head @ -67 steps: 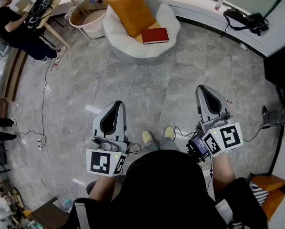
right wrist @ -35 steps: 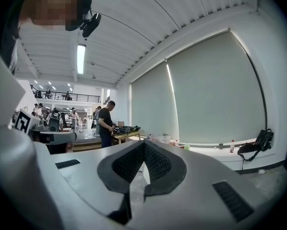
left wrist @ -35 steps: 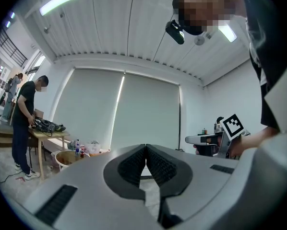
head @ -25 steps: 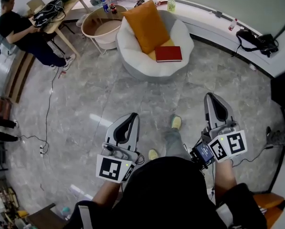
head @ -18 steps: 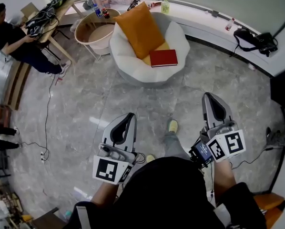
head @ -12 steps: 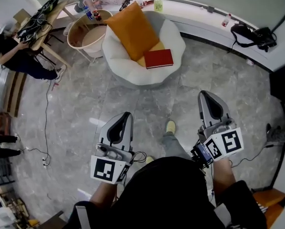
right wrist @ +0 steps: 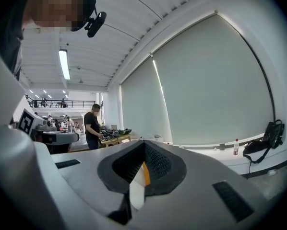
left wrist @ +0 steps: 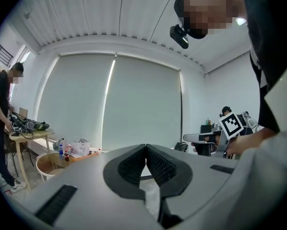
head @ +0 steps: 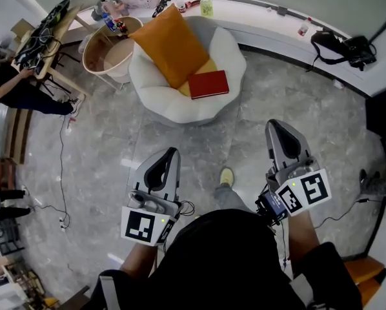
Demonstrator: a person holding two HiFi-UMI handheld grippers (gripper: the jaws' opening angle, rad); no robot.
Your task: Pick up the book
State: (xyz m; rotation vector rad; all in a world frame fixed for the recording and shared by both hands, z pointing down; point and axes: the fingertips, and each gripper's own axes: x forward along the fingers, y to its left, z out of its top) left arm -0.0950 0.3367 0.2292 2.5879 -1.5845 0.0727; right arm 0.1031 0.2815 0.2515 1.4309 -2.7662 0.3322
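- The grey marble floor (head: pixel 115 141) carries everything. A stretch of it separates the person from the furniture ahead, so the book is well apart from both grippers.
- The white round chair (head: pixel 155 102) stands at the far side of that stretch, in front of the long white ledge (head: pixel 270 31) by the wall. Its seat faces the person.
- The orange cushion (head: pixel 166 44) leans on the chair's back at the left of the seat. A yellow cushion (head: pixel 206 66) peeks out beneath it.
- The left gripper (head: pixel 169 152) points forward with its jaws pressed together and nothing between them. From it, the book lies ahead and to the right.
- The right gripper (head: pixel 275 124) is likewise closed and empty. The white and orange sliver below its pads looks like the chair beyond, not something held. From it, the book lies ahead and to the left.
- The red book (head: pixel 208 84) lies flat on the right half of the seat, just beside the orange cushion's lower corner and near the chair's front edge.
  - Its long axis runs across the head view, with the right end tipped slightly away.
  - It sits about midway between the two grippers' lines, so neither hand looks clearly nearer.
  - A grasp would probably need the jaws opened first and brought over a long edge.
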